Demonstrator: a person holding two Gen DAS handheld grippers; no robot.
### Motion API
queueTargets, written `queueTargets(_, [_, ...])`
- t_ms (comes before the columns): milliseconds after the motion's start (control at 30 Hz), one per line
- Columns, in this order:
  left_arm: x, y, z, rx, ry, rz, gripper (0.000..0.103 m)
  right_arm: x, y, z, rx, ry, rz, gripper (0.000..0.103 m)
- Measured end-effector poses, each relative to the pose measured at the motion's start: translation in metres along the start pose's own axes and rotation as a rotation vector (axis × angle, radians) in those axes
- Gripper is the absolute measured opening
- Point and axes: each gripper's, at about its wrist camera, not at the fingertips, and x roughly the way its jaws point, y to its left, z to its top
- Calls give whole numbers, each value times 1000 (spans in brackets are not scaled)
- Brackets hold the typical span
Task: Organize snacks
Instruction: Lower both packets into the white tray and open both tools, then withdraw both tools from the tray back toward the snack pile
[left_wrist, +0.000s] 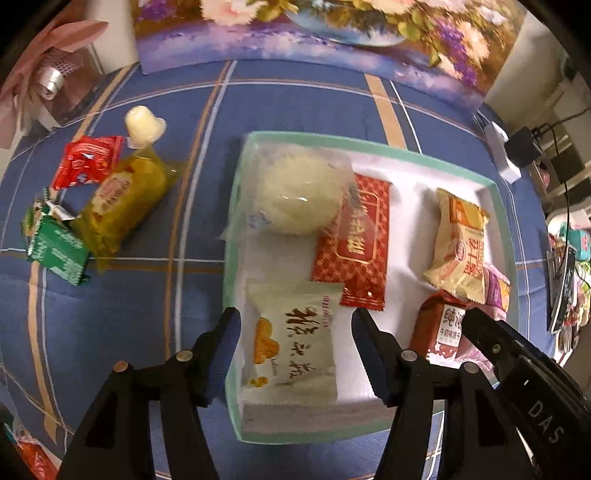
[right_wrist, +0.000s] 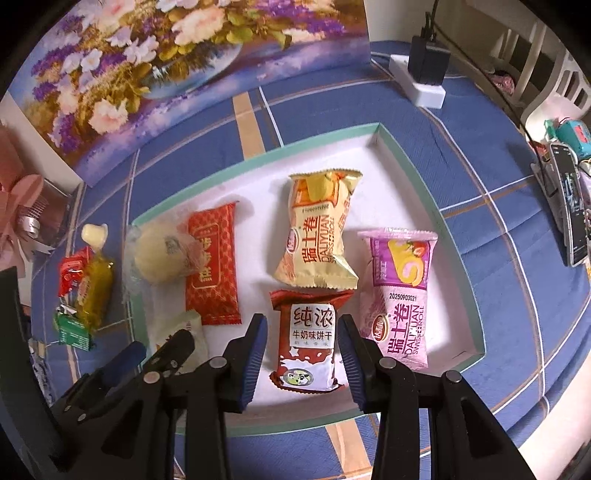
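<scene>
With both the left gripper (left_wrist: 295, 325) and right gripper (right_wrist: 302, 330) apart over the mint-rimmed white tray (right_wrist: 391, 155), the slick brown-white biscuit packet (right_wrist: 308, 341) could slip.

Purple packet (left_wrist: 496, 291) mostly hidden behind yellow packet (left_wrist: 460, 243); orange wrapper (left_wrist: 35, 463) cut off.
</scene>
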Motion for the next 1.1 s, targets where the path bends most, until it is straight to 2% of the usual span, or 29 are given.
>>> queueTargets(233, [-12, 29, 2, -76, -30, 73, 69, -4, 1, -1, -9, -14, 1, 43])
queueTargets(267, [-14, 33, 3, -85, -40, 94, 78, -3, 2, -1, -13, -10, 2, 43])
queueTargets(300, [-15, 38, 3, -93, -53, 126, 89, -1, 4, -1, -17, -7, 1, 45])
queueTargets(333, [-17, 43, 3, -97, -63, 151, 91, 0, 5, -2, -24, -4, 2, 46])
queueTargets(400, [-19, 51, 3, -110, -80, 205, 91, 2, 9, -2, -40, -4, 11, 60])
queueTargets(467, [-14, 55, 5, -131, -81, 232, 92, 3, 13, -3, -51, -7, 16, 61])
queueTargets(533, [-13, 63, 6, -152, -77, 241, 93, 4, 17, -4, -66, -11, 20, 68])
queueTargets(600, [-13, 71, 6, -179, -79, 256, 99, 5, 21, -5, -76, -13, 22, 76])
queueTargets(733, [-13, 80, 6, -207, -90, 261, 100, 5, 26, -6, -91, -19, 34, 87])
queueTargets(800, [-14, 84, 5, -226, -95, 267, 100, 5, 27, -6, -93, -27, 38, 103])
queueTargets(1100, [-21, 92, 5, -255, -112, 259, 100, 4, 28, -6, -90, -34, 41, 103])
